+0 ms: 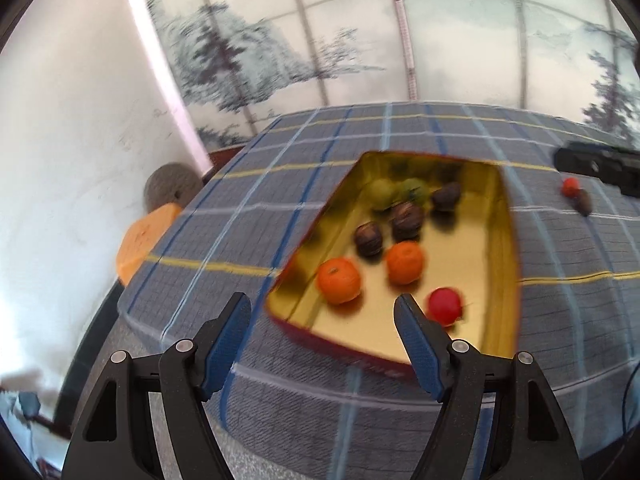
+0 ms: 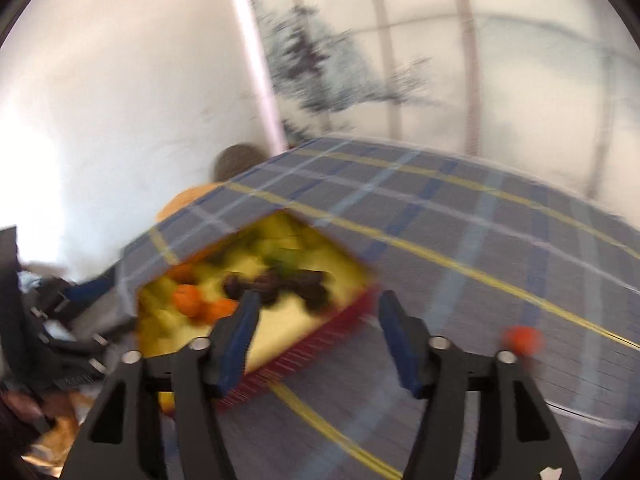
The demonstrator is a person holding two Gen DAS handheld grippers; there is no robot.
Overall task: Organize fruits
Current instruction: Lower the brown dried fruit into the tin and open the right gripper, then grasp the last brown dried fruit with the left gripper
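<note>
a gold-lined tin tray (image 1: 502, 248) with red outer walls is sitting on a blue plaid tablecloth (image 1: 280, 152), holding two oranges (image 1: 339, 281), a red fruit (image 1: 444, 306), three dark brown fruits (image 1: 406, 220) and two green ones (image 1: 400, 193) bunched toward its far end. the left gripper (image 1: 324, 312) is hovering just above the tray's near edge, its blue-padded fingers spread wide and grasping nothing. off to the right on the cloth, a small red fruit (image 1: 570, 187) and a dark fruit (image 1: 583, 202) are lying side by side, near a black device (image 1: 600, 164). in the blurred right wrist view, the right gripper (image 2: 314, 306) is hanging released over the tray's red wall (image 2: 340, 320), carrying nothing, with an orange-red fruit (image 2: 523, 340) resting on the cloth to its right. a painted landscape screen (image 1: 360, 32) is standing behind the table.
</note>
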